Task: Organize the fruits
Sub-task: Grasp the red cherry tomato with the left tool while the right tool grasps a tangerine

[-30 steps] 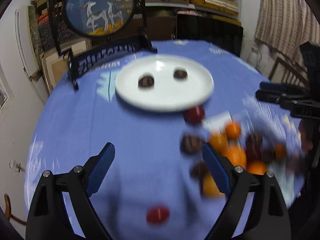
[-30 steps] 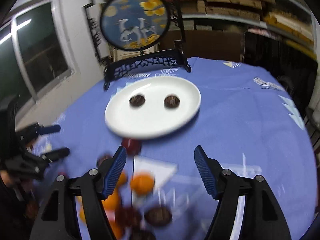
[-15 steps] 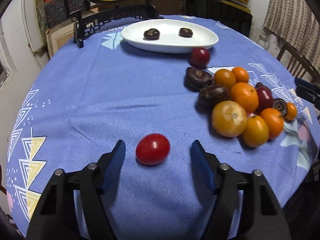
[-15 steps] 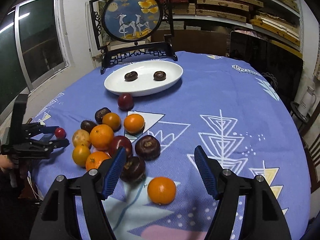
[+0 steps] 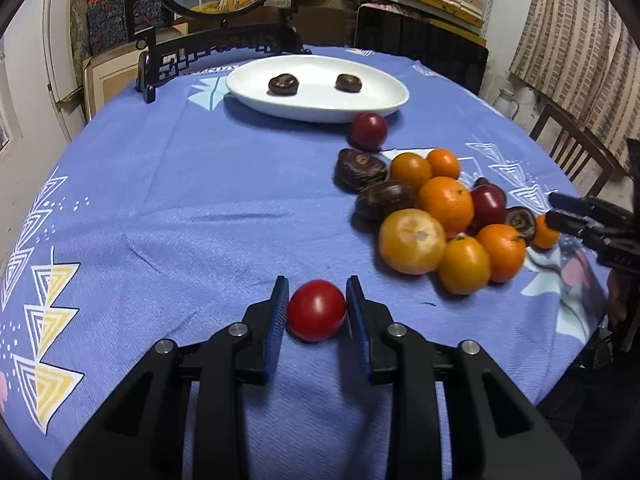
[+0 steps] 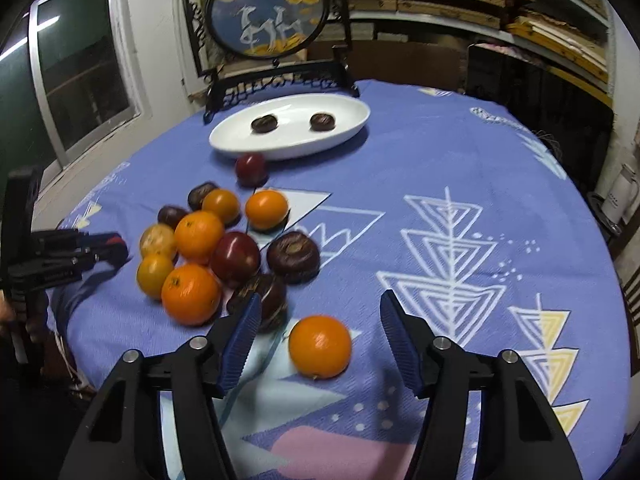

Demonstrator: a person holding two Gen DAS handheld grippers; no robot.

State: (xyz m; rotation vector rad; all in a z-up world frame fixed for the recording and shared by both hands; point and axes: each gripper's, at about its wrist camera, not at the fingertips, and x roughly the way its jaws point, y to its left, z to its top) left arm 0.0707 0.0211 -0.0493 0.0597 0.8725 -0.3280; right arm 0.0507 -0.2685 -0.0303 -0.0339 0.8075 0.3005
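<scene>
My left gripper (image 5: 317, 309) is shut on a small red tomato (image 5: 316, 311) resting on the blue tablecloth. A pile of oranges and dark fruits (image 5: 444, 208) lies to its right. A white plate (image 5: 320, 98) at the far side holds two dark chestnuts (image 5: 283, 84). My right gripper (image 6: 320, 334) is open, with a lone orange (image 6: 319, 346) between its jaws, untouched. The pile also shows in the right wrist view (image 6: 208, 248), left of that gripper, and the plate (image 6: 240, 138) beyond it.
A dark red plum (image 5: 369, 131) lies just in front of the plate. A black stand with a round painted screen (image 5: 224, 36) stands behind the plate. A wooden chair (image 5: 572, 152) is at the table's right edge. Shelves line the back wall.
My left gripper has closed its jaws onto the red tomato. My right gripper has moved closer to the lone orange, which now lies between its open jaws.
</scene>
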